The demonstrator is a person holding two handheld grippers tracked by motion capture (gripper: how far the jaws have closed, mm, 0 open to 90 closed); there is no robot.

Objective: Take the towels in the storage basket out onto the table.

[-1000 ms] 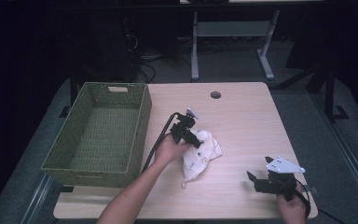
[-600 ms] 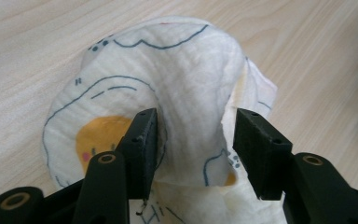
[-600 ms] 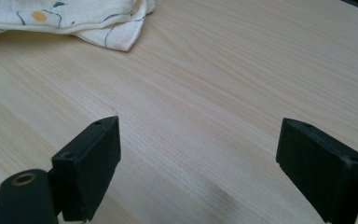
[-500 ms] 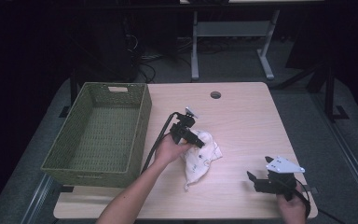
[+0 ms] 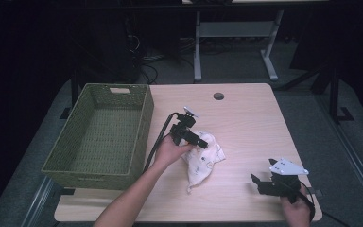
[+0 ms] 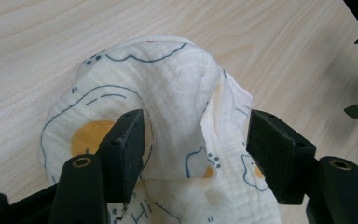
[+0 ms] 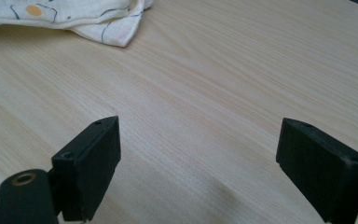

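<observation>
Dim room; pale wood table (image 5: 246, 123), crumpled cloth (image 5: 203, 158), green basket (image 5: 101, 132).

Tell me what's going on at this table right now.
A person works a handheld gripper in each hand. The left gripper is at a crumpled white printed cloth lying on the wooden table; its jaws have just been opening, and a fold of cloth stands between them unpinched. The right gripper rests open, apart from the cloth. A green woven basket sits at the left.

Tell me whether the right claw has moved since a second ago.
No. The right claw sits at the same spot near the table's front right corner.
</observation>
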